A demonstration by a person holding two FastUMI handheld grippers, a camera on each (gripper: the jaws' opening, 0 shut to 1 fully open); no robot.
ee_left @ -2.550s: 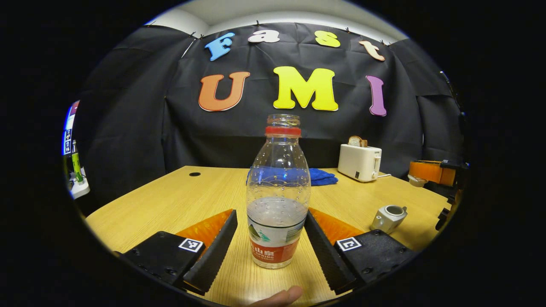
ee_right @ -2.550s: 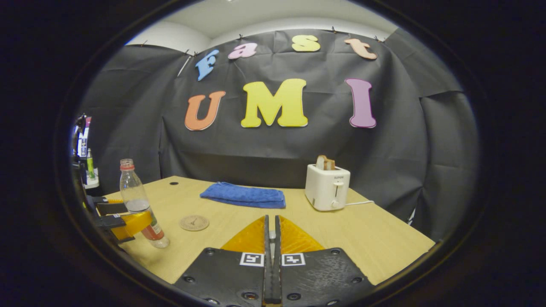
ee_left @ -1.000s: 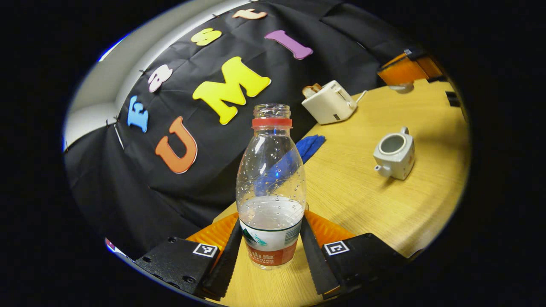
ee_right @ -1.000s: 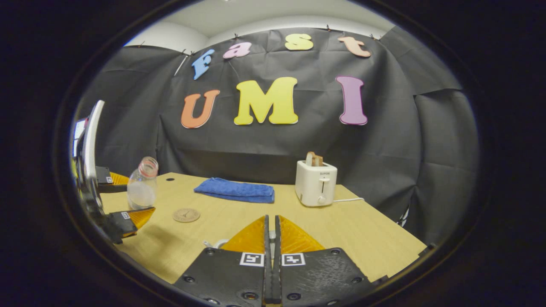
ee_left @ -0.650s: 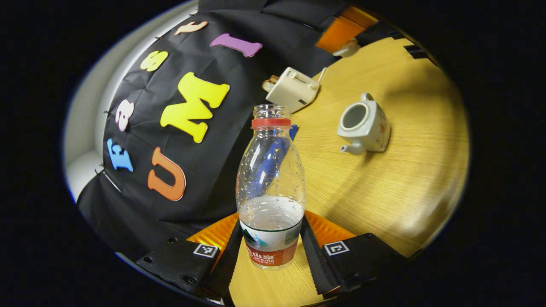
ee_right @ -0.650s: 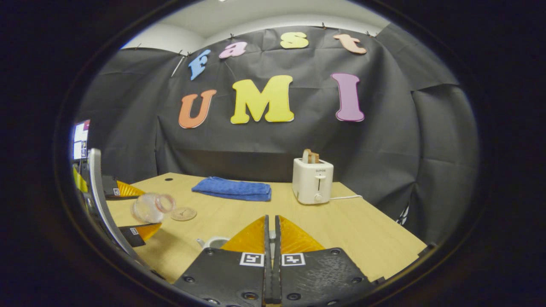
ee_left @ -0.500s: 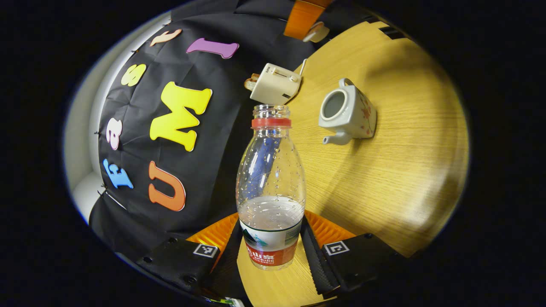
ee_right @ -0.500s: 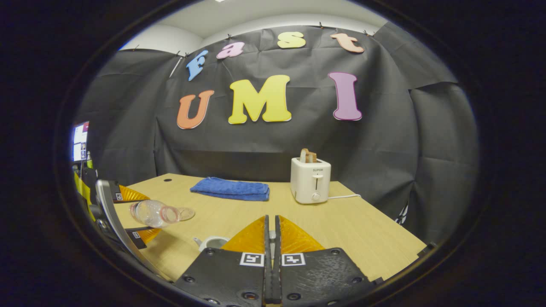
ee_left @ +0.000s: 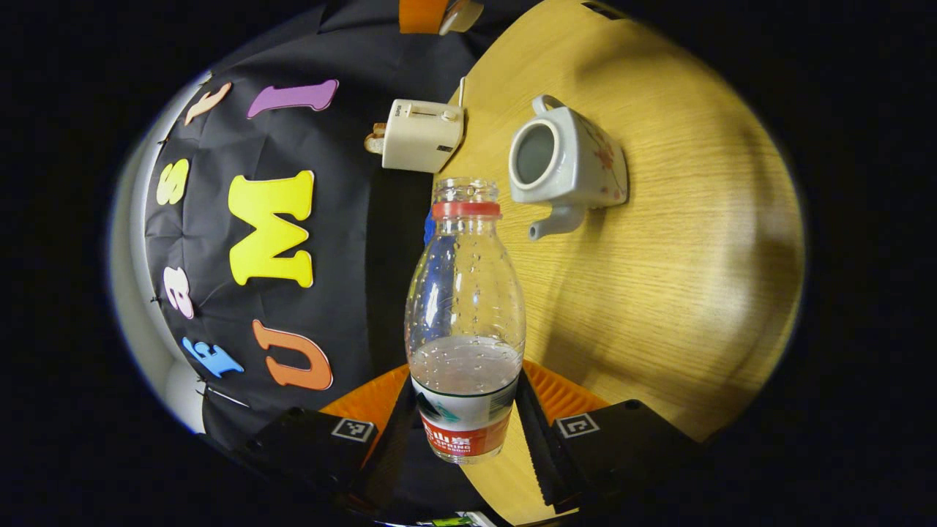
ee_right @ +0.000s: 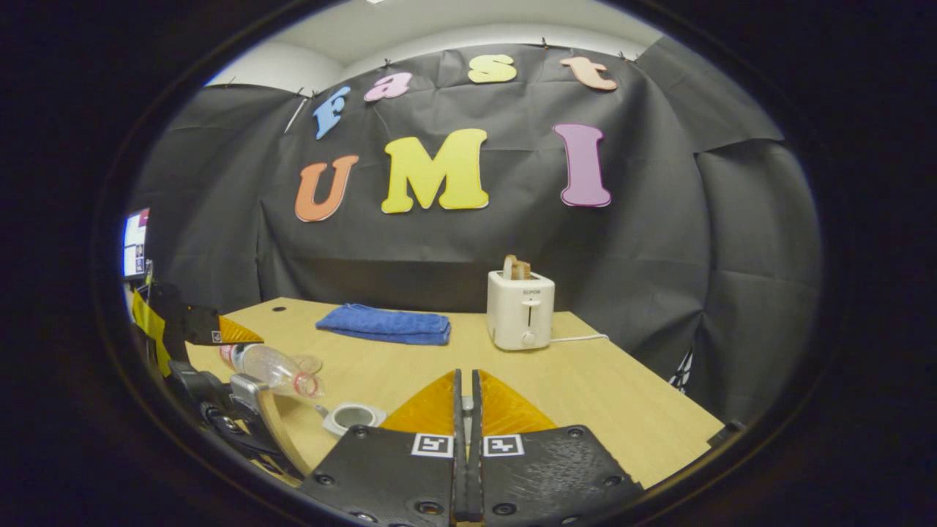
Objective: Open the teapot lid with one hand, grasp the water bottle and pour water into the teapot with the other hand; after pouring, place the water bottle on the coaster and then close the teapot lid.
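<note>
Lid hidden between my clenched right gripper fingers, I can't confirm it; left gripper grasps the tipped water bottle near the open teapot

we log water bottle clear, red neck ring, white-green-red label | teapot white with small red floral pattern | toaster cream-white, brown toast in slot | towel blue | table light wood grain | we see wall cloth black
</note>
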